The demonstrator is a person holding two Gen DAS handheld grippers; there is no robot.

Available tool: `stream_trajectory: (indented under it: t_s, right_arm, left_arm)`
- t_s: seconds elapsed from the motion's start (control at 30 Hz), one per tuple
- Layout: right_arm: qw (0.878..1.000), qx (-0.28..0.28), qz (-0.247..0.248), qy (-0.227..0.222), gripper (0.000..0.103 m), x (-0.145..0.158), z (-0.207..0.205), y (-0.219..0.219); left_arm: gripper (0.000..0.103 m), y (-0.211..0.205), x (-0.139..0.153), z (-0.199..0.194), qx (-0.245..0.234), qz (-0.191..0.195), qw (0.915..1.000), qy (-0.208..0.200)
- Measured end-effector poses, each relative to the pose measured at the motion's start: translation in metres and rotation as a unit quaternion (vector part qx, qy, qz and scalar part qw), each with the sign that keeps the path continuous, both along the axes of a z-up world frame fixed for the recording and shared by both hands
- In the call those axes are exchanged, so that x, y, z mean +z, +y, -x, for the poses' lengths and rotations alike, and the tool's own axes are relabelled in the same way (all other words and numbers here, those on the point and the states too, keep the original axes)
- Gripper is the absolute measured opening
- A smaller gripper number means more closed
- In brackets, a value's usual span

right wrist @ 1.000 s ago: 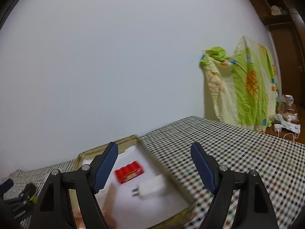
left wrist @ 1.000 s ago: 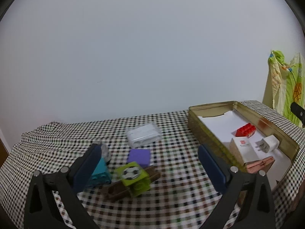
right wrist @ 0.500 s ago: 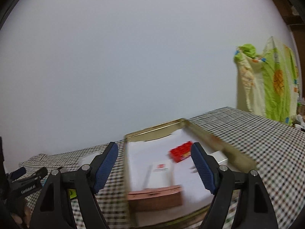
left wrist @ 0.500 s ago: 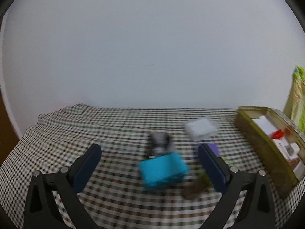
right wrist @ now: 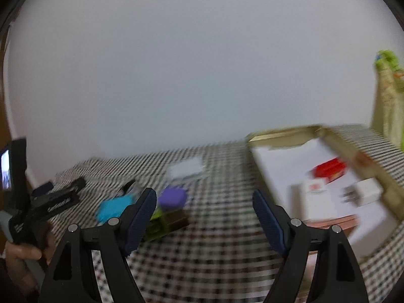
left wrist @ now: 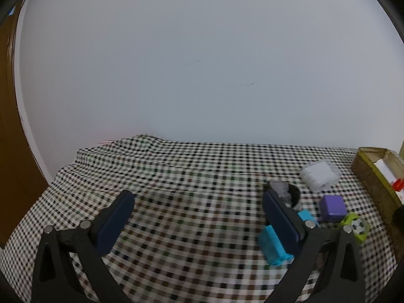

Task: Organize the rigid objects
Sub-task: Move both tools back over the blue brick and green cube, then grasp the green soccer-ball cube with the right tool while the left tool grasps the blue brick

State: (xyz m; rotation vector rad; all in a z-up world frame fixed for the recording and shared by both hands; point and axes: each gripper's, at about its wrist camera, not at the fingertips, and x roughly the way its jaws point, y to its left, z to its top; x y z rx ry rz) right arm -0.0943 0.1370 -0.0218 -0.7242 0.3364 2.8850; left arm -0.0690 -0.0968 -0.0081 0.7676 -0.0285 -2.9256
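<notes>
Checked black-and-white cloth [left wrist: 192,176] covers the bench, with a plain pale wall behind and a green patterned fabric [right wrist: 388,96] hanging at the far right. A gold tin tray [right wrist: 353,151] lined with white paper sits on the right of the bench and holds a red brick [right wrist: 329,169], a white plug adapter [right wrist: 366,192], a white carton [right wrist: 315,194] and a brownish box [right wrist: 333,223]. Loose on the cloth to its left lie a cyan block [left wrist: 274,246], a purple cube [left wrist: 332,205], a lime-green block with a football print [left wrist: 356,227], a grey-and-black item [left wrist: 284,193] too blurred to name, and a clear packet [left wrist: 319,175]. The left hand-held gripper [left wrist: 197,210] is spread apart over bare cloth, its right finger [left wrist: 280,222] partly covering the cyan block. The right hand-held gripper [right wrist: 204,212] is likewise apart and empty, the purple cube just beside its left finger [right wrist: 141,214]; that view is smeared.
</notes>
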Motion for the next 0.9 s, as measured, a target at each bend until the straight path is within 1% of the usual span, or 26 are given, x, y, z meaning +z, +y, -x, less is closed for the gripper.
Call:
stream_trajectory:
  t_s: [0.1,0.17,0.23,0.33,0.4,0.47,0.5,0.53,0.6,0.67,0.7,0.73,0.77,0.83,0.9]
  right_arm:
    - [0.999,0.036,-0.001,-0.039,0.080,-0.008,0.021,-0.011]
    - [0.997,0.058,-0.005,-0.058,0.080,-0.012,0.030,-0.020]
    - [0.995,0.069,-0.014,-0.072,0.080,-0.015,0.038,-0.027]
    - [0.993,0.076,-0.024,-0.084,0.080,-0.017,0.047,-0.034]
    - [0.991,0.076,-0.032,-0.101,0.080,-0.021,0.054,-0.038]
    - [0.990,0.081,-0.027,-0.113,0.080,-0.024,0.059,-0.037]
    - [0.990,0.083,-0.026,-0.115,0.076,-0.025,0.060,-0.037]
    - [0.989,0.084,-0.024,-0.118,0.070,-0.026,0.061,-0.037]
    - [0.988,0.089,-0.021,-0.125,0.061,-0.028,0.062,-0.040]
    - [0.986,0.093,-0.017,-0.134,0.056,-0.030,0.064,-0.041]
    - [0.986,0.094,-0.015,-0.137,0.051,-0.031,0.065,-0.041]
    - [0.987,0.092,-0.013,-0.134,0.042,-0.031,0.064,-0.040]
    - [0.987,0.094,-0.012,-0.133,0.038,-0.031,0.064,-0.040]
    - [0.987,0.098,-0.008,-0.129,0.035,-0.031,0.062,-0.039]
    - [0.988,0.103,0.001,-0.112,0.034,-0.028,0.058,-0.035]
  left_arm:
    - [0.102,-0.005,-0.001,0.004,0.008,-0.013,0.9998,-0.014]
    - [0.102,-0.009,-0.002,0.007,0.007,-0.030,0.9992,-0.024]
    - [0.102,-0.011,-0.003,0.007,0.007,-0.040,0.9987,-0.030]
    - [0.102,-0.009,-0.002,0.006,0.006,-0.040,0.9987,-0.031]
    - [0.102,-0.008,-0.002,0.006,0.005,-0.037,0.9987,-0.033]
    - [0.102,-0.007,-0.003,0.009,0.005,-0.037,0.9986,-0.036]
    - [0.102,-0.007,-0.004,0.009,0.006,-0.039,0.9985,-0.038]
    - [0.102,-0.008,-0.004,0.010,0.006,-0.041,0.9984,-0.039]
    - [0.102,-0.009,-0.004,0.010,0.006,-0.049,0.9979,-0.042]
    - [0.102,-0.011,-0.005,0.010,0.004,-0.058,0.9974,-0.043]
    - [0.102,-0.011,-0.005,0.010,0.003,-0.060,0.9972,-0.044]
    - [0.102,-0.011,-0.006,0.010,0.002,-0.062,0.9971,-0.045]
    - [0.102,-0.011,-0.007,0.010,0.001,-0.063,0.9970,-0.046]
    - [0.102,-0.010,-0.007,0.011,-0.003,-0.063,0.9969,-0.046]
    - [0.102,-0.009,-0.007,0.010,-0.009,-0.064,0.9968,-0.046]
